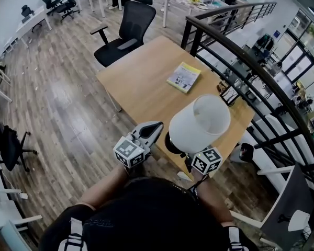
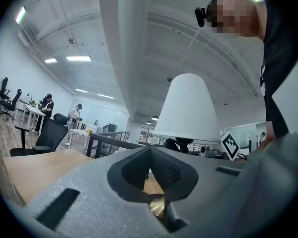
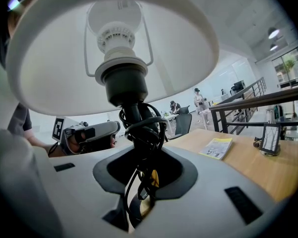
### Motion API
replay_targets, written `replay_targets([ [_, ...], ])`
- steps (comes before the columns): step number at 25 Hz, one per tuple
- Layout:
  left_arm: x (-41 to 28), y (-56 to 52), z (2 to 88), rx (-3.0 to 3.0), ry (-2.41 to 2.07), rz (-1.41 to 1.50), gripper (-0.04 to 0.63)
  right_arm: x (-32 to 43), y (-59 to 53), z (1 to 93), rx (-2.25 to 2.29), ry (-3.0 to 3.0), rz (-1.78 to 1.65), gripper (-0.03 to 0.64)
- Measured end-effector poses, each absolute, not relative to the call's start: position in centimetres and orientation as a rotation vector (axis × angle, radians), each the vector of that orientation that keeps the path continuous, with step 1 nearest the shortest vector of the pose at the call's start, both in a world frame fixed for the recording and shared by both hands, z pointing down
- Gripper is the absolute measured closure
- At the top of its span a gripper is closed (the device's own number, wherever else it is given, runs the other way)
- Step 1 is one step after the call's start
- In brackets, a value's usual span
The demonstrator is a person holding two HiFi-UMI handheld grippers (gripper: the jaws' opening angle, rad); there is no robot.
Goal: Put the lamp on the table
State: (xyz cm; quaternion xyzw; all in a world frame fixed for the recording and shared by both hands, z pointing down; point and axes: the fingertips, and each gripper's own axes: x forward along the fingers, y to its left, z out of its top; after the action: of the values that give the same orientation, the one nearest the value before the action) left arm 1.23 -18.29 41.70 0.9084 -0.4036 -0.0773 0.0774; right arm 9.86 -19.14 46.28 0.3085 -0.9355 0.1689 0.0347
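I carry the lamp (image 1: 199,123) in my right gripper (image 3: 141,167), whose jaws are clamped on the dark stem below the bulb socket, with the black cord (image 3: 144,133) coiled round the stem at that spot. Gripping low on the stem rather than on the shade seems sensible: the white shade looks too wide and frail to squeeze, and the stem gives a firm hold that keeps the weight hanging straight.

My left gripper (image 2: 150,157) has its jaws together on nothing. It rides just beside the lamp, probably ready to steady it.

The lamp hangs in the air over the near edge of the wooden surface (image 1: 141,82), not yet set down. Its long axis runs roughly upright, with the shade on top and its open mouth facing up toward my head. The bare stretch of wood short of the yellow booklet (image 1: 183,77) looks like the natural landing place.
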Motion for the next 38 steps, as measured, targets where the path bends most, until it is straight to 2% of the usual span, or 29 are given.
replay_targets([
  [15,-6.4,-24.4,41.8,2.780,-1.015,-0.225,0.586,2.3,-24.1,45.9,1.143,-2.809,0.528,0.518],
  [29,-14.8,-25.6,42.4,2.792,-0.976,-0.235,0.586,-5.6,-25.0,46.6,1.189,-2.787,0.521,0.518],
  [38,-16.1,-26.0,42.8,2.801,-0.978,-0.225,0.586,-7.5,-25.9,46.9,1.155,-2.793,0.506,0.518],
])
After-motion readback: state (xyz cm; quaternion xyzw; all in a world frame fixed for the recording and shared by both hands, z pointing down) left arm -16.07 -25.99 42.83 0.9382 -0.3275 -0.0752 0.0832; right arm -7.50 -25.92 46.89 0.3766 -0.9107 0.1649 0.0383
